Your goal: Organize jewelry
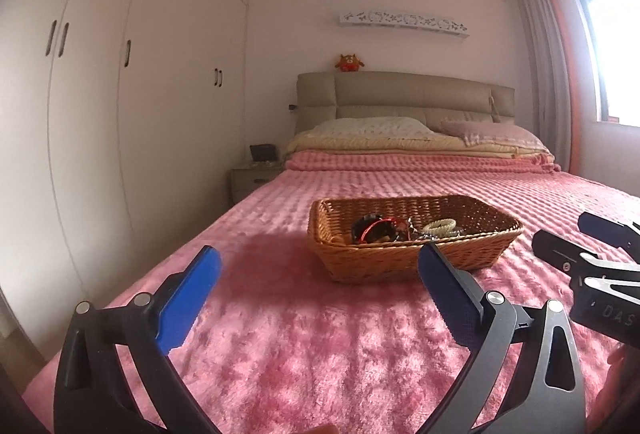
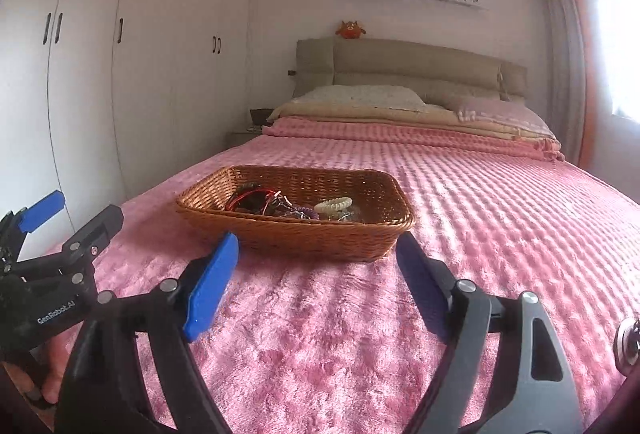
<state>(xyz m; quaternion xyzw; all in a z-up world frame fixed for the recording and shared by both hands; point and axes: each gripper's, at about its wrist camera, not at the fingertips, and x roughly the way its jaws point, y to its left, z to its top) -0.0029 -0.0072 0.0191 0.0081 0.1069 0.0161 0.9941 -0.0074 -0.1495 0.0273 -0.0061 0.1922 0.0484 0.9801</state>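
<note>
Both hand-held grippers agape before jewelry basket.

- A shallow rectangular woven wicker basket sits flat on the pink bed, toward its near left.
- Inside: a red wire bangle left, a purple coil middle, a cream spiral band right.

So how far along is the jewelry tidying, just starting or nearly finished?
It cannot be told which. The jewelry pile lies heaped in the wicker basket on the pink blanket, including a cream coil bracelet. Nothing is in hand: the left gripper and right gripper are both open and short of the basket. Any sorting remains.
</note>
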